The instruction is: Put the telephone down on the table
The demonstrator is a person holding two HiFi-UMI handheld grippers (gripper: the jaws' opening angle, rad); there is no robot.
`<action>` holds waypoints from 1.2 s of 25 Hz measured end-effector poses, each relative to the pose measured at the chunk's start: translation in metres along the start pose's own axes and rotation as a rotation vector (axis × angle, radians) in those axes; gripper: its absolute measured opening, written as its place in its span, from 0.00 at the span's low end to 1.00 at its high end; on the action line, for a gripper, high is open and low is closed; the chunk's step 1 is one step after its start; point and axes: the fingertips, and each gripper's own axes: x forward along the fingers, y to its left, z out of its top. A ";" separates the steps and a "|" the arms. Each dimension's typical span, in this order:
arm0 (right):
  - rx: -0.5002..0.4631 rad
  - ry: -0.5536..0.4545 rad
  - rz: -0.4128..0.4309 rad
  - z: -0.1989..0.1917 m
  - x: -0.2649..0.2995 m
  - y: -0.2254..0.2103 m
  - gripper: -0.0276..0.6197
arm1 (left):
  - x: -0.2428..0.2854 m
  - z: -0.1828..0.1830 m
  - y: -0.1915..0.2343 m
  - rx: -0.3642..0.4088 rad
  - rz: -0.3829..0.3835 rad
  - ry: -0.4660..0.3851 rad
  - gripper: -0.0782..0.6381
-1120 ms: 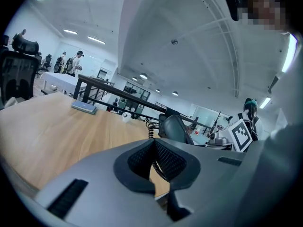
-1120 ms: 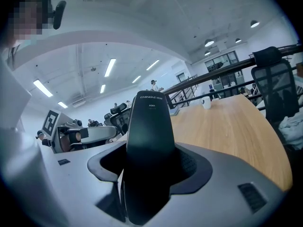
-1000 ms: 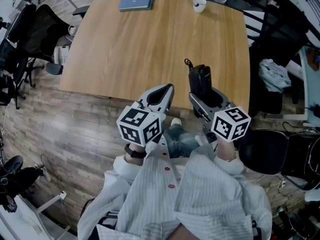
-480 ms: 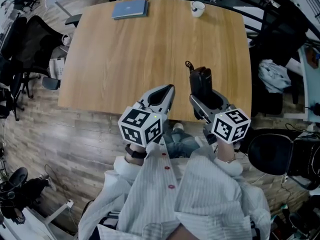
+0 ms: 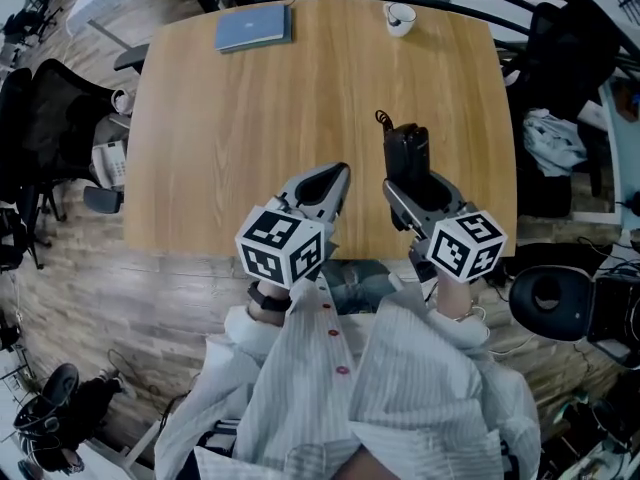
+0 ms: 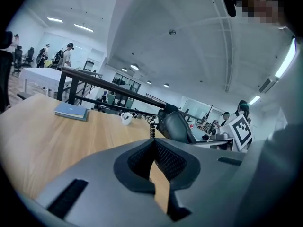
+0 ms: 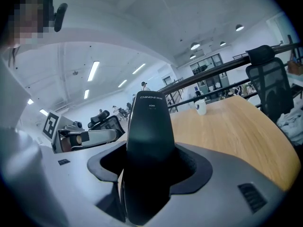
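Observation:
A black telephone handset [image 5: 407,153] [image 7: 148,150] stands up between the jaws of my right gripper [image 5: 418,186] [image 7: 147,174], which is shut on it above the near right part of the wooden table [image 5: 250,118]. Its coiled cord [image 5: 380,120] sticks out at the far end. My left gripper [image 5: 325,183] [image 6: 154,167] hovers beside it over the table's near edge, shut with nothing between its jaws. From the left gripper view the handset [image 6: 175,126] shows to the right.
A blue book [image 5: 254,27] [image 6: 71,111] lies at the table's far left, a white cup [image 5: 400,15] [image 7: 200,107] at the far right. Black office chairs [image 5: 55,118] stand left of the table, another chair [image 5: 550,303] at the near right.
Both grippers have shifted forward over the table's near edge with the handset still held. The view has drifted, so the table sits lower in frame.

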 end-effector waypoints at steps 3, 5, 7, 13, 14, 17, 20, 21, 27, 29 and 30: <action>0.012 -0.001 -0.020 0.001 0.008 -0.003 0.50 | 0.007 -0.001 0.007 0.002 -0.023 0.021 0.12; 0.017 -0.002 -0.031 0.000 0.012 -0.005 0.50 | 0.010 -0.002 0.012 0.005 -0.036 0.031 0.12; 0.017 0.000 -0.040 0.000 0.015 -0.007 0.50 | 0.013 -0.003 0.016 0.005 -0.046 0.038 0.12; 0.013 0.008 -0.060 0.002 0.018 -0.011 0.50 | 0.018 -0.005 0.020 0.002 -0.070 0.054 0.12; 0.013 0.008 -0.063 0.002 0.019 -0.011 0.50 | 0.018 -0.006 0.020 0.004 -0.074 0.058 0.12; 0.007 0.006 -0.067 -0.002 0.017 -0.011 0.50 | 0.017 -0.012 0.018 0.014 -0.084 0.067 0.12; 0.006 -0.001 -0.066 -0.010 0.012 -0.011 0.50 | 0.018 -0.018 0.013 0.026 -0.093 0.070 0.12; 0.009 -0.002 -0.066 -0.010 0.014 -0.009 0.50 | 0.017 -0.018 0.015 0.026 -0.095 0.072 0.12; 0.002 0.008 -0.059 -0.005 0.028 0.006 0.50 | 0.014 -0.009 0.032 0.014 -0.102 0.074 0.12; -0.016 0.013 -0.046 -0.005 0.026 0.007 0.50 | 0.015 -0.009 0.030 0.015 -0.097 0.068 0.12; -0.024 0.019 -0.040 -0.005 0.025 0.007 0.50 | 0.015 -0.009 0.029 0.014 -0.094 0.064 0.12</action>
